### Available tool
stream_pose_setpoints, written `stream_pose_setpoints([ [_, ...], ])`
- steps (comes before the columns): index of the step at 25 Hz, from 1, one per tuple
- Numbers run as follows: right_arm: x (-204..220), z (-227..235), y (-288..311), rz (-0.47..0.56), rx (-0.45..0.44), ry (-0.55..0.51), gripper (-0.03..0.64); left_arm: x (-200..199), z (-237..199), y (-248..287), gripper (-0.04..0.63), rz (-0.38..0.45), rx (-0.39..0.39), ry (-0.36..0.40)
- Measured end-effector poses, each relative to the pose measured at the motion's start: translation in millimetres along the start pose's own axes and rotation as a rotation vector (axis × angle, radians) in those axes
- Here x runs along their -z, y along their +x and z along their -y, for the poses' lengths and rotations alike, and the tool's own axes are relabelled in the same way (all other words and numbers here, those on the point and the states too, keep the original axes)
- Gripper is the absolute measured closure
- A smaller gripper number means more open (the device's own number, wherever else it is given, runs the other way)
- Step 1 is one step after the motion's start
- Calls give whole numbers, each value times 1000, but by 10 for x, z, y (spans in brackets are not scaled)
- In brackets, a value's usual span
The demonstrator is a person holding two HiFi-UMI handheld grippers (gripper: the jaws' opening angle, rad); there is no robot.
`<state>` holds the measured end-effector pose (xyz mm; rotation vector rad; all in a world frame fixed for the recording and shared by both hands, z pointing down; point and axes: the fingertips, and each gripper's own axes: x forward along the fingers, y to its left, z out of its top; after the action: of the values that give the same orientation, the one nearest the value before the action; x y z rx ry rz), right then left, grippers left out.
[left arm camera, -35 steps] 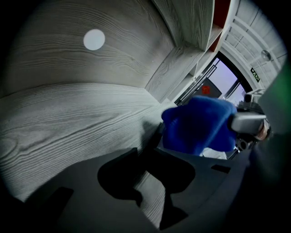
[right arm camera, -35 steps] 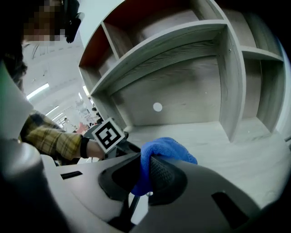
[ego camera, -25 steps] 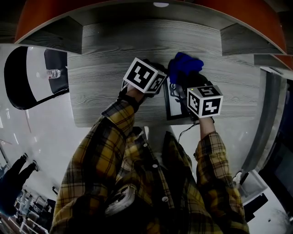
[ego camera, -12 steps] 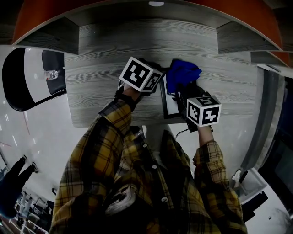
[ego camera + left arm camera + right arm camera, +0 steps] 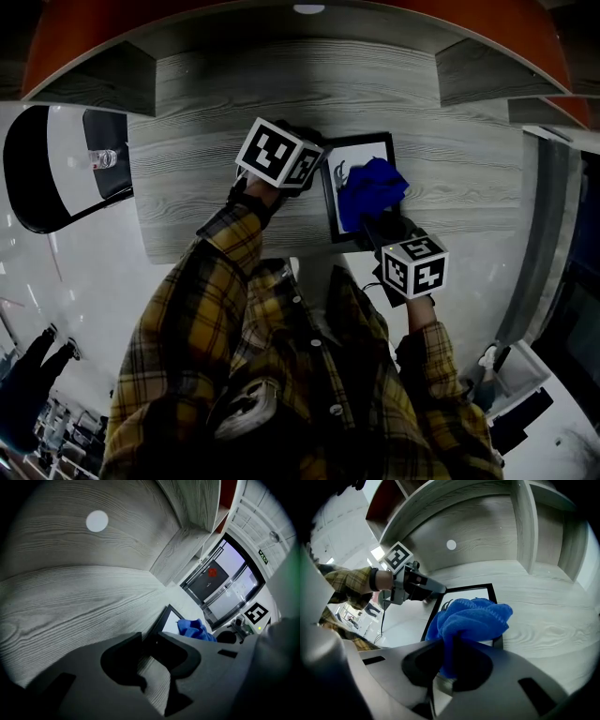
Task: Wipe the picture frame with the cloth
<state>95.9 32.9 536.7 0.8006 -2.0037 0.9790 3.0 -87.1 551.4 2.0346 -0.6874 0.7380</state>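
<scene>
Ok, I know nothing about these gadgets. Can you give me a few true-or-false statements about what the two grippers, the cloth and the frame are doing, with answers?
1. The right gripper has its jaws shut on a blue cloth. True.
2. The picture frame stands upright against the back wall. False: it lies flat on the grey wooden desk.
3. The cloth rests on the frame. True.
4. The left gripper hangs in the air, far from the frame. False: its jaws are closed on the frame's edge.
</scene>
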Motion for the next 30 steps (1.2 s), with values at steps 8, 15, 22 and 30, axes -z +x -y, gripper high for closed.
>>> stream_pose_setpoints([
  [8, 414, -95, -250, -45, 6, 26, 569, 1, -1, 3, 491, 1, -2, 2],
  [15, 309, -122, -377, 2, -12, 25, 569, -1, 2, 4, 491, 3, -2, 2],
  [22, -828, 11, -800, 292, 8, -32, 569, -11, 13, 8, 491, 10, -3, 8],
  [30, -1379, 569, -166, 294, 119, -92, 569, -1, -6, 6, 489, 6, -14, 13],
])
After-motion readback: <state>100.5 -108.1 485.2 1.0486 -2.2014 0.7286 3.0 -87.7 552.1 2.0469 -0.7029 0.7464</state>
